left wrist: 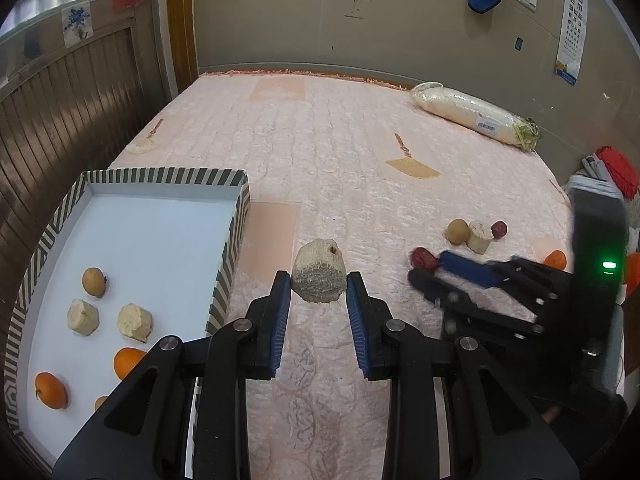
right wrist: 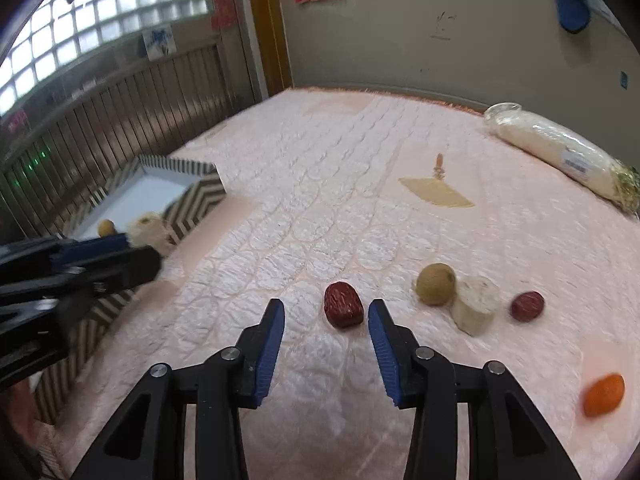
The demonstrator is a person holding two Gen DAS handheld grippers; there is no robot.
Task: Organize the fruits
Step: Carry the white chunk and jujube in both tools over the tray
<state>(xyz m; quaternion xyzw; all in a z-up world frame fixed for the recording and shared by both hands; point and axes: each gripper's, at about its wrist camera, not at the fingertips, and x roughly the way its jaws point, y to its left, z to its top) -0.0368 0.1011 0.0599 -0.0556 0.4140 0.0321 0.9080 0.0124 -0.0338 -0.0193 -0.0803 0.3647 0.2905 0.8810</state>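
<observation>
Fruit already fills part of the striped, white-floored cardboard tray (left wrist: 160, 184) at far left: oranges, pale chunks, a brown round fruit. Beside it, the left gripper (left wrist: 319, 286) is clamped on a pale fibrous cylindrical chunk (left wrist: 319, 276), lifted off the pink quilted bedspread (left wrist: 340, 152). Further right, the right gripper (right wrist: 326, 310) stands with jaws parted, the wrinkled dark red date (right wrist: 343, 305) lying between them, ungripped. Risks: the soft quilt may let the date roll aside as the jaws close, or the crumbly chunk may slip before reaching the tray.
</observation>
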